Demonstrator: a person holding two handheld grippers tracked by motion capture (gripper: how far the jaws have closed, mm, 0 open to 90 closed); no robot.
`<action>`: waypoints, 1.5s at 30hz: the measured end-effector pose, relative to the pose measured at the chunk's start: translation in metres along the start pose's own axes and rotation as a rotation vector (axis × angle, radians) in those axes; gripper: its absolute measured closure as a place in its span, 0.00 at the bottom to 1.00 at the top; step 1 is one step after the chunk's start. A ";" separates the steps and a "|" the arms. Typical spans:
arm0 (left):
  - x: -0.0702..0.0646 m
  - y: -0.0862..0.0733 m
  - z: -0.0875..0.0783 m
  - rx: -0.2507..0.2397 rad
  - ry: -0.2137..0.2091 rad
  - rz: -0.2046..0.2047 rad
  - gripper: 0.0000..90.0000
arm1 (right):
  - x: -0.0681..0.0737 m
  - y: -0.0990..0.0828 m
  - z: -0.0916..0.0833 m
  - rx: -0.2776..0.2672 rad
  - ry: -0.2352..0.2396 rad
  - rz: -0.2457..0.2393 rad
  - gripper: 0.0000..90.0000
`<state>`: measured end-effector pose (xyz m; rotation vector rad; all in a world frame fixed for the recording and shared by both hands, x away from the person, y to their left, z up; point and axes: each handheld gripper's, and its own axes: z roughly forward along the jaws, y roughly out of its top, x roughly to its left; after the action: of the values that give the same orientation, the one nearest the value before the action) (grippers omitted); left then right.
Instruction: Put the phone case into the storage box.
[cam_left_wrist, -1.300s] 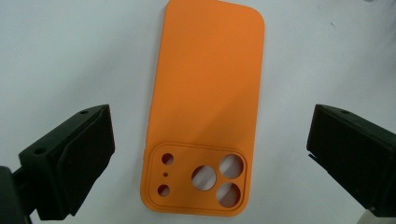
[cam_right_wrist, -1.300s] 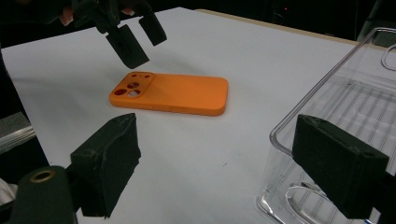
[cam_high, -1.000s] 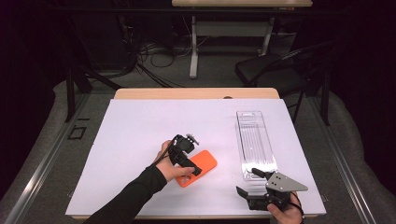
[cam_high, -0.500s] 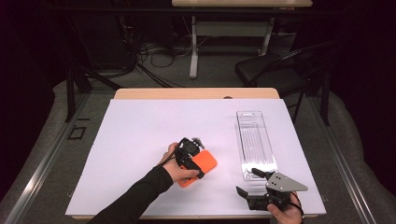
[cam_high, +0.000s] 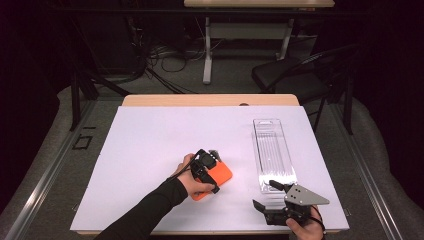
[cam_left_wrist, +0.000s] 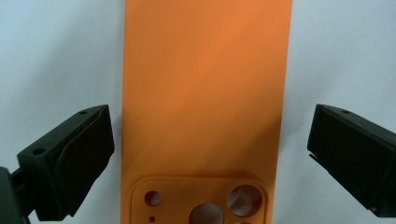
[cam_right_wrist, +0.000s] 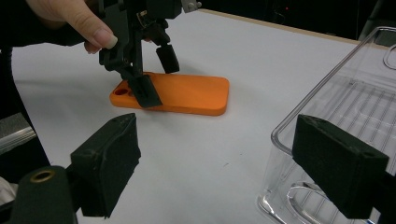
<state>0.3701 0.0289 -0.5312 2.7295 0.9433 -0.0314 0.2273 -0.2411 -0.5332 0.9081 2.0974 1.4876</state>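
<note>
Orange case (cam_high: 216, 178) lies flat on the table (cam_high: 150, 140), directly under the left gripper (cam_left_wrist: 205, 149). Jaws released, straddling its two long edges, long axis running away between them. Right gripper (cam_right_wrist: 233, 172) also spread, empty, well off beside the clear tray (cam_high: 272, 150).

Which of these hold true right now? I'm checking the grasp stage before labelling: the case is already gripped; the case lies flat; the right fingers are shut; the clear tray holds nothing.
1. The left gripper already grips the orange phone case. False: its fingers straddle the case, gaps on both sides.
2. The case lies flat on the white table. True.
3. The right gripper is shut. False: its fingers stand wide apart, holding nothing.
4. The clear tray holds nothing. True.
</note>
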 end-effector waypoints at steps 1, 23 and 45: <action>0.000 0.001 0.000 0.005 0.002 0.002 0.01 | 0.000 0.000 0.000 0.002 0.002 0.001 0.16; -0.002 0.006 0.007 0.041 0.054 0.038 0.11 | 0.000 0.000 0.000 0.002 0.003 -0.002 0.16; -0.004 0.008 0.005 0.052 0.056 0.037 0.17 | 0.000 0.000 0.000 0.003 0.002 0.000 0.16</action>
<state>0.3722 0.0197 -0.5341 2.8082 0.9187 0.0277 0.2271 -0.2414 -0.5331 0.9074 2.1022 1.4863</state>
